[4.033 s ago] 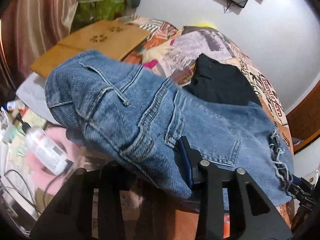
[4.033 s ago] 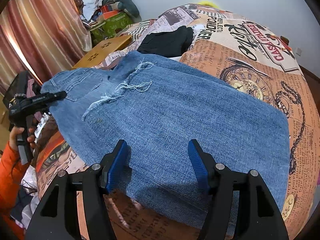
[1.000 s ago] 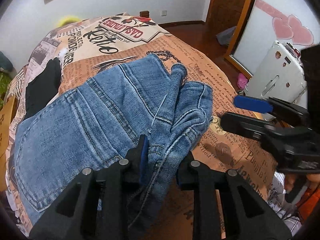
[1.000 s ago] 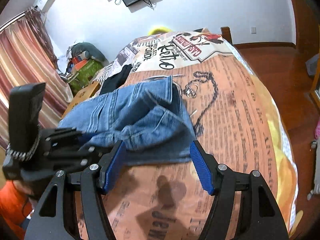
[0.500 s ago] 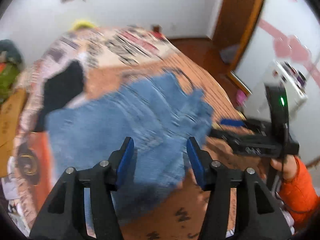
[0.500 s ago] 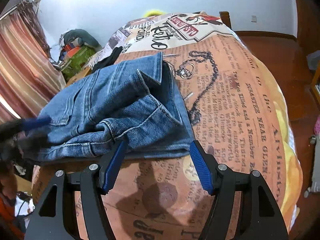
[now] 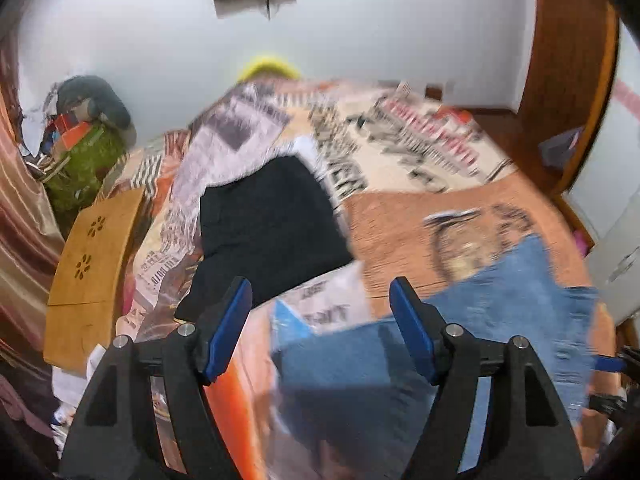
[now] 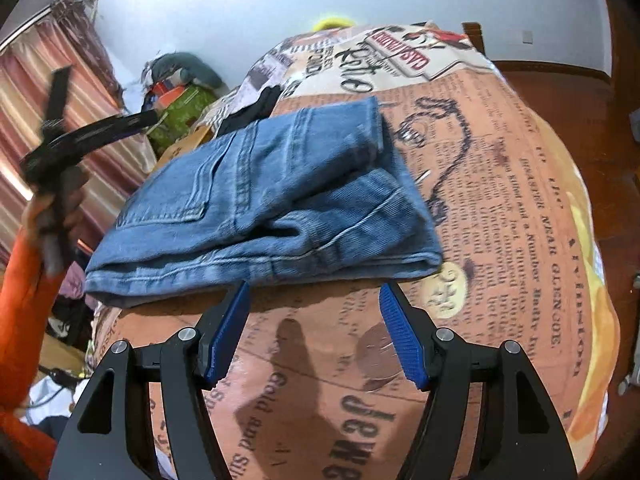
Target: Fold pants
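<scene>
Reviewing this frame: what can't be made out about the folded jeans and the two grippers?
- Folded blue denim jeans: the underside and inner layers are hidden by the top fold in the right wrist view.
- Left wrist view: motion blur smears the jeans and black garment.
- Left gripper: blurred; fingertips unclear in the right wrist view.

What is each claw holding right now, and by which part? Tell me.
Nothing is held. The left claw has only air between its opening jaws; the right claw is open, just short of the folded jeans lying on the bed.
</scene>
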